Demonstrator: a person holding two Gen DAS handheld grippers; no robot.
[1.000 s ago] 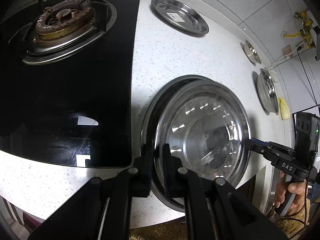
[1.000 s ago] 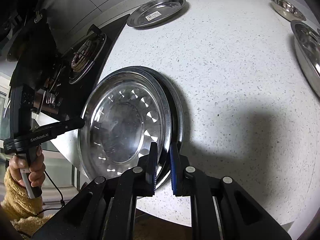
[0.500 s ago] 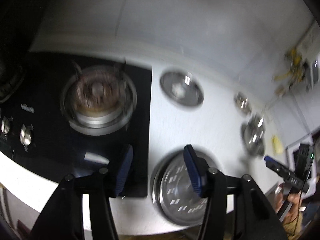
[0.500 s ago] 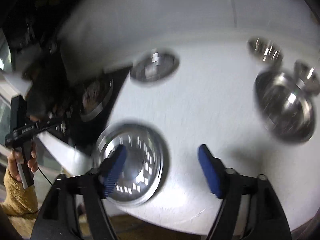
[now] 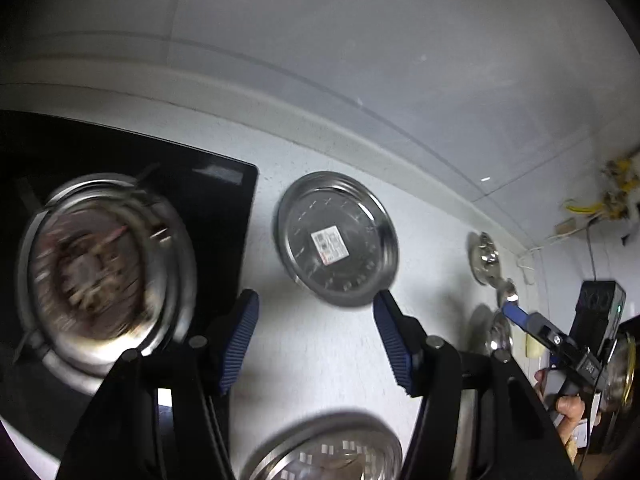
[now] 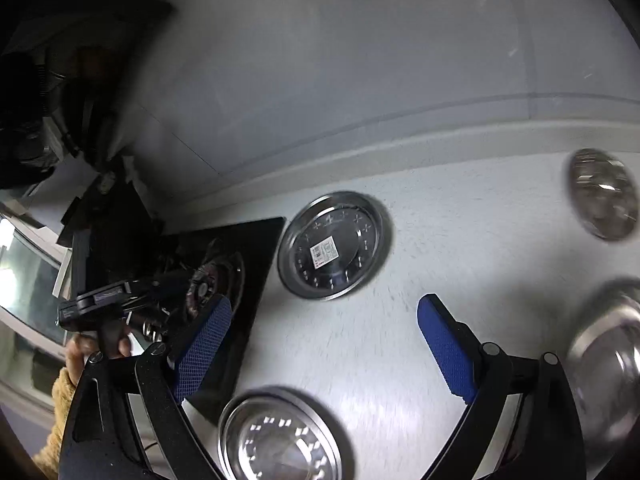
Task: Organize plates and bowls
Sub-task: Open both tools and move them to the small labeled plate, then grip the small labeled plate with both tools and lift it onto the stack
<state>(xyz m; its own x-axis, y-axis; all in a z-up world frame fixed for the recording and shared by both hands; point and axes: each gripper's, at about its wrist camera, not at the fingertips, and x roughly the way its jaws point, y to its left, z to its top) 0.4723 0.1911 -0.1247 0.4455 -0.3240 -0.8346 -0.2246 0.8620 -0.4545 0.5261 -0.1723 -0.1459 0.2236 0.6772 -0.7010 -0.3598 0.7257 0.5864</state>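
- Nearest the cameras, both tools hang above the surface [image 5: 320, 352] with nothing between the pads: left gripper [image 5: 316, 344] spread wide, right gripper [image 6: 320, 352] spread wide as well.
- Just below and beyond the fingers, at the near edge, a stack of steel plates [image 6: 280, 440] lies flat, rim up; no gripper touches it.
- Judgement: one placement looks finished, and the step in hand is the reach for the next piece.
- Mid-surface, right of the black hob [image 5: 216, 208], lies the likely target, a single labelled plate [image 5: 336, 240]; it sits flat, open side up, white sticker in its well, well apart from the near stack.
- Plate is round, so no true long axis; only the sticker gives a heading, its longer side running roughly toward the back wall in the left view.
- Next move calls for dropping low and pinching the raised rim edge-on; a flat steel rim on a hard surface may slide away (judgement).
- Both grippers frame this plate, so which one takes it cannot be told.
- Right side, farther off: a large bowl [image 6: 608, 368] near the right gripper and a small bowl [image 6: 604, 196] toward the wall, both blurred, not yet gathered.
- Far left, the gas burner [image 5: 104, 272] is blurred.
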